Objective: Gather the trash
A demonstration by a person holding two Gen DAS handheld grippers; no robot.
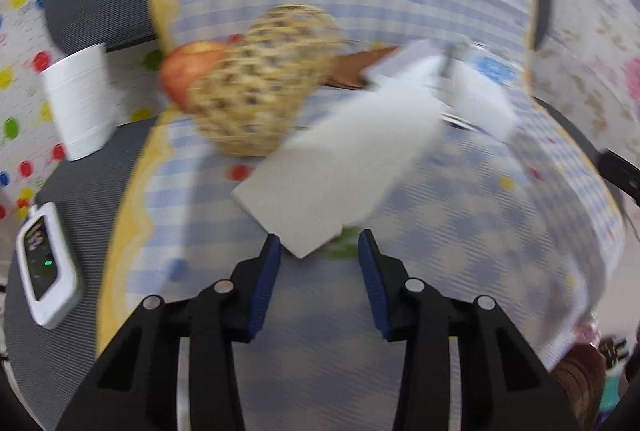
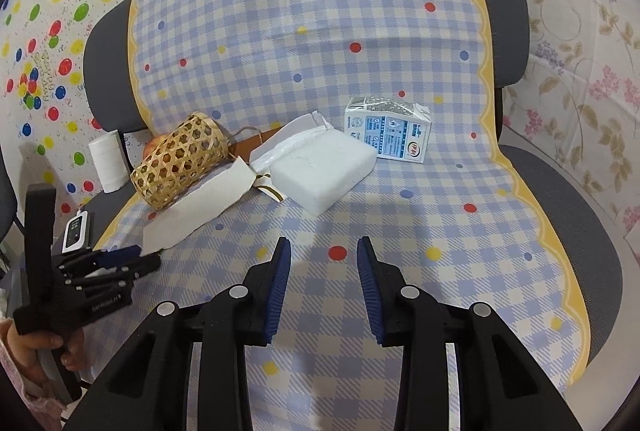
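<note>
A torn white paper sheet (image 2: pixel 196 207) lies on the checked cloth (image 2: pixel 400 231), its near corner just ahead of my open left gripper (image 1: pixel 318 251); it also shows in the left wrist view (image 1: pixel 340 167). A woven bamboo basket (image 2: pixel 180 159) lies on its side behind it, blurred in the left wrist view (image 1: pixel 260 83). A white foam block (image 2: pixel 324 171), a crumpled wrapper (image 2: pixel 288 139) and a blue-white milk carton (image 2: pixel 388 135) lie beyond. My right gripper (image 2: pixel 324 255) is open and empty, short of the foam block. My left gripper shows at the left in the right wrist view (image 2: pixel 132 259).
The cloth covers a grey chair (image 2: pixel 508 31). An apple (image 1: pixel 188 71) sits behind the basket. A white paper cup (image 1: pixel 78 99) and a small white device (image 1: pixel 46 263) rest at the seat's left edge. Patterned sheets hang behind.
</note>
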